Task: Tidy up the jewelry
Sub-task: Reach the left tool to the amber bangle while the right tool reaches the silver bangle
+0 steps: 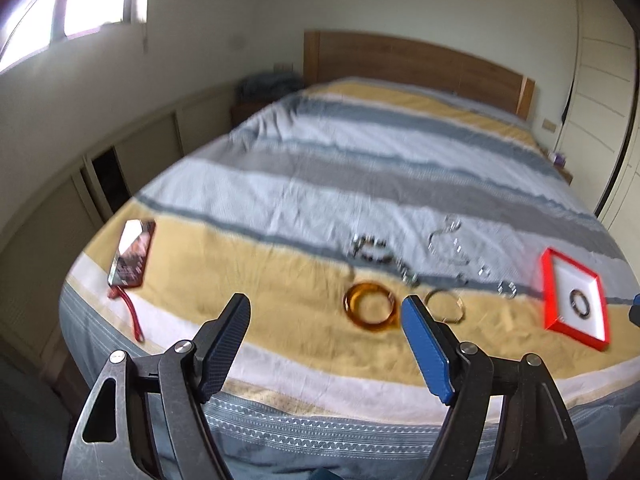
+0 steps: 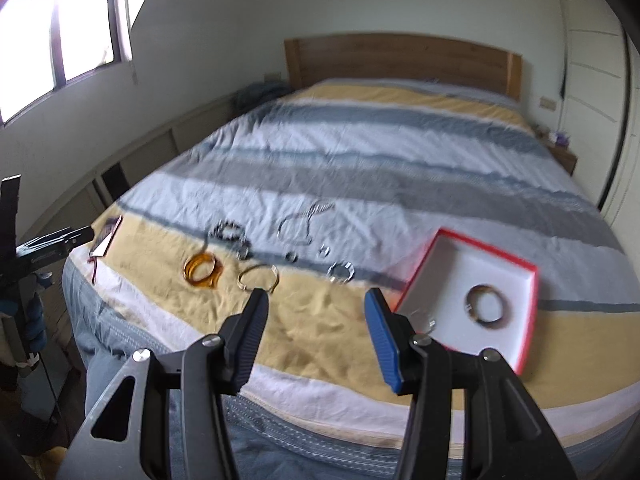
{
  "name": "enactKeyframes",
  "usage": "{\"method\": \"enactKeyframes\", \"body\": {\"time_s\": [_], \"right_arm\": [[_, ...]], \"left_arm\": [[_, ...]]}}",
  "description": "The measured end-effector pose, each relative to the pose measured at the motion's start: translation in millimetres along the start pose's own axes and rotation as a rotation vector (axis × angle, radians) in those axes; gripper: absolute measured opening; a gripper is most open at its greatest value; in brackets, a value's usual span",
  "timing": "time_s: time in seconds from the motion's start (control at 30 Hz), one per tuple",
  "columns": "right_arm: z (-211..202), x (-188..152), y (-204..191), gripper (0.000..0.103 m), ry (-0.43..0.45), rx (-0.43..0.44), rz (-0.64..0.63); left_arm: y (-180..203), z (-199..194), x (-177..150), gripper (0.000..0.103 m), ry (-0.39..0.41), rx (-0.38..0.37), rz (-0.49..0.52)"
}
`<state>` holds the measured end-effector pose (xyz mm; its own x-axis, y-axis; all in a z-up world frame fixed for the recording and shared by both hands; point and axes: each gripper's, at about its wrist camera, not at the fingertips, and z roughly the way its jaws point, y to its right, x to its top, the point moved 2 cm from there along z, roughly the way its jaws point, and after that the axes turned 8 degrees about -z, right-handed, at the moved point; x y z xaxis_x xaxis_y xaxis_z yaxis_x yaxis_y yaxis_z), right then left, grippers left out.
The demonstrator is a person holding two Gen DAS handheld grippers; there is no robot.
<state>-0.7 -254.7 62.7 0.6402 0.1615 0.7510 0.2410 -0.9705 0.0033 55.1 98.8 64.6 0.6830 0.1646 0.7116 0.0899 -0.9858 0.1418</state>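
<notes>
Jewelry lies on the striped bedspread near the foot of the bed. An amber bangle (image 1: 370,306) (image 2: 201,270) lies beside a thin gold bangle (image 1: 444,305) (image 2: 258,278). A dark bead bracelet (image 1: 370,250) (image 2: 230,232), a silver chain (image 1: 446,240) (image 2: 300,222) and small silver rings (image 1: 507,289) (image 2: 341,272) lie behind them. A red-rimmed white box (image 1: 549,280) (image 2: 528,312) holds a dark bangle (image 1: 580,304) (image 2: 486,306). My left gripper (image 1: 326,312) is open and empty above the bed's edge. My right gripper (image 2: 316,306) is open and empty, left of the box.
A phone (image 1: 132,254) (image 2: 106,238) with a red strap lies at the bed's left corner. A wooden headboard (image 1: 412,66) stands at the far end. Low cabinets (image 1: 120,168) run along the left wall. A wardrobe (image 2: 592,60) is at right.
</notes>
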Motion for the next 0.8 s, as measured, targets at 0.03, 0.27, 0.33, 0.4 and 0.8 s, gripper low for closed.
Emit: {"method": "enactKeyframes", "body": {"time_s": [0.03,0.27,0.33,0.4,0.8], "right_arm": [[11,0,-3,0.048,-0.019,0.011,-0.003],[88,8,-15,0.048,-0.121,0.063,-0.012],[114,12,-18,0.048,-0.156,0.090,-0.007],[139,15,-22,0.048,-0.186,0.113,-0.018],[259,19,-41,0.042,-0.302,0.229,-0.019]], "left_arm": [[-1,10,-2,0.077,-0.019,0.005,0.001],[-3,80,-9,0.077,-0.125,0.036,-0.019],[-4,97,-10,0.076,-0.153,0.031,-0.031],[-3,116,-11,0.073,-0.184,0.025,-0.037],[18,203,-17,0.049,-0.330,0.002,0.013]]}}
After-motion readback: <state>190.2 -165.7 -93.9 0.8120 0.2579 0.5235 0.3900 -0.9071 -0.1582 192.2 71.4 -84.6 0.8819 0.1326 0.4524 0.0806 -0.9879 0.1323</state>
